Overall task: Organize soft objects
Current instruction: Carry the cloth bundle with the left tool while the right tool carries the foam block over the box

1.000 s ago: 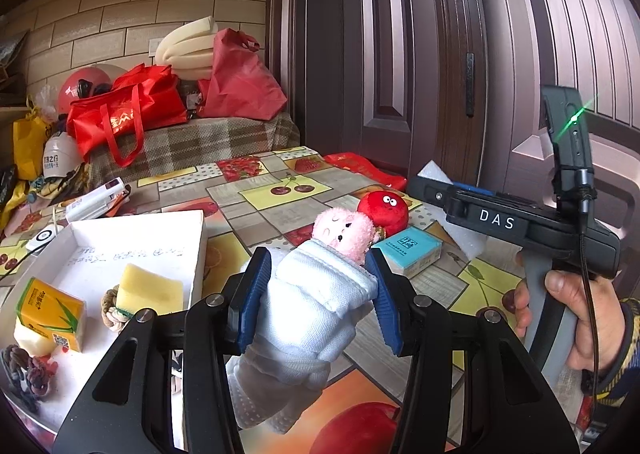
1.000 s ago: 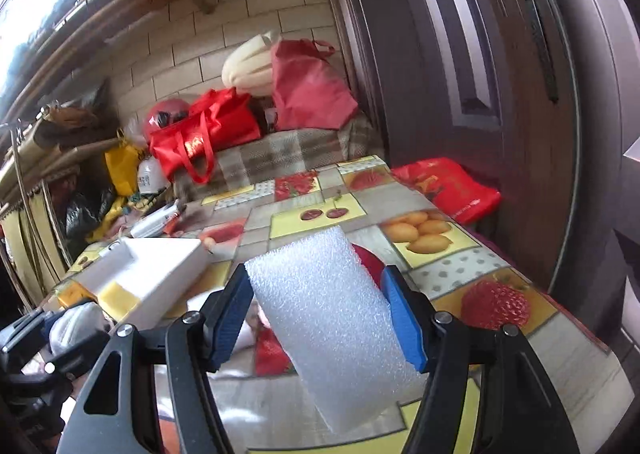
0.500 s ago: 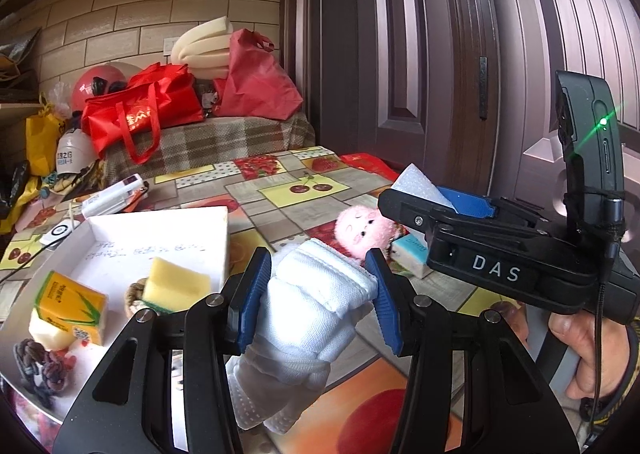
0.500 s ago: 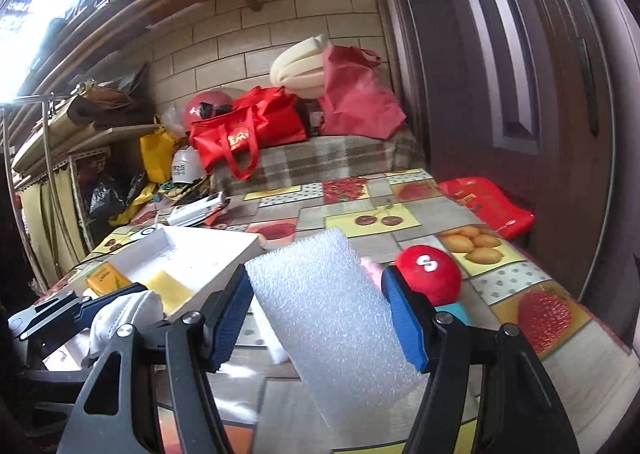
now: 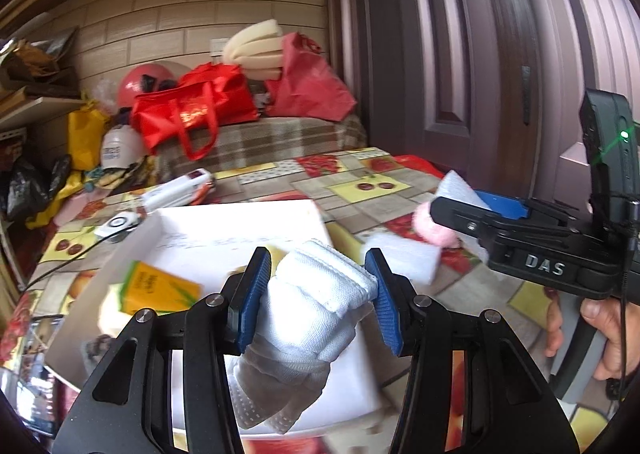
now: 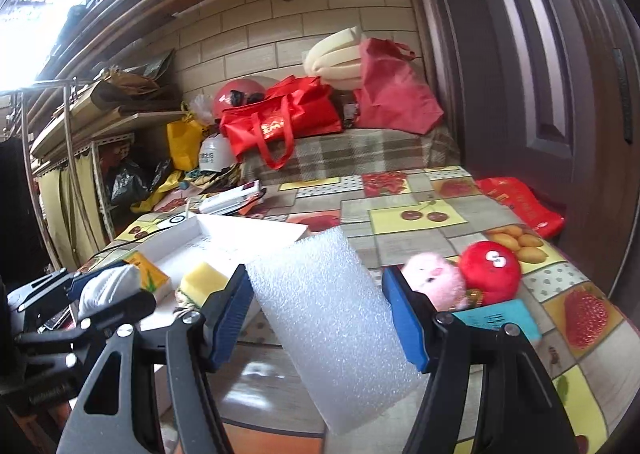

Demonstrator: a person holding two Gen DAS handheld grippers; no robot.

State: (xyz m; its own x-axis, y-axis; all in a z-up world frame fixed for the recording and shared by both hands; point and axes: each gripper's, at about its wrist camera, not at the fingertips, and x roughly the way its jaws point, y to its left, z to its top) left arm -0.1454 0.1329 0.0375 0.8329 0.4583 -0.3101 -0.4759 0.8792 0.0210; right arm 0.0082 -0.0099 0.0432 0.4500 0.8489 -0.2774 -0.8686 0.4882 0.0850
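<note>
My left gripper [image 5: 318, 296] is shut on a rolled white cloth [image 5: 312, 318] and holds it above the white tray [image 5: 240, 230]. My right gripper [image 6: 320, 312] is shut on a white foam sheet [image 6: 332, 330], held tilted over the table to the right of the tray [image 6: 256, 232]. The right gripper also shows in the left wrist view [image 5: 460, 199], with the foam corner [image 5: 454, 185] sticking out. The tray holds a yellow sponge [image 6: 202, 280] and a yellow-green carton [image 5: 158, 288]. A pink plush [image 6: 434, 280] and a red plush ball [image 6: 490, 272] lie on the table at the right.
A teal box [image 6: 500, 320] lies by the plush toys and a white foam block [image 5: 400, 256] beside the tray. Red bags [image 6: 280, 121] and cushions sit on a plaid bench behind the table. A dark door [image 6: 540, 93] stands at the right, cluttered shelves [image 6: 80, 125] at the left.
My left gripper has swung left with the cloth, from over the table to above the tray. My right gripper has moved left with the foam sheet, closer to the tray.
</note>
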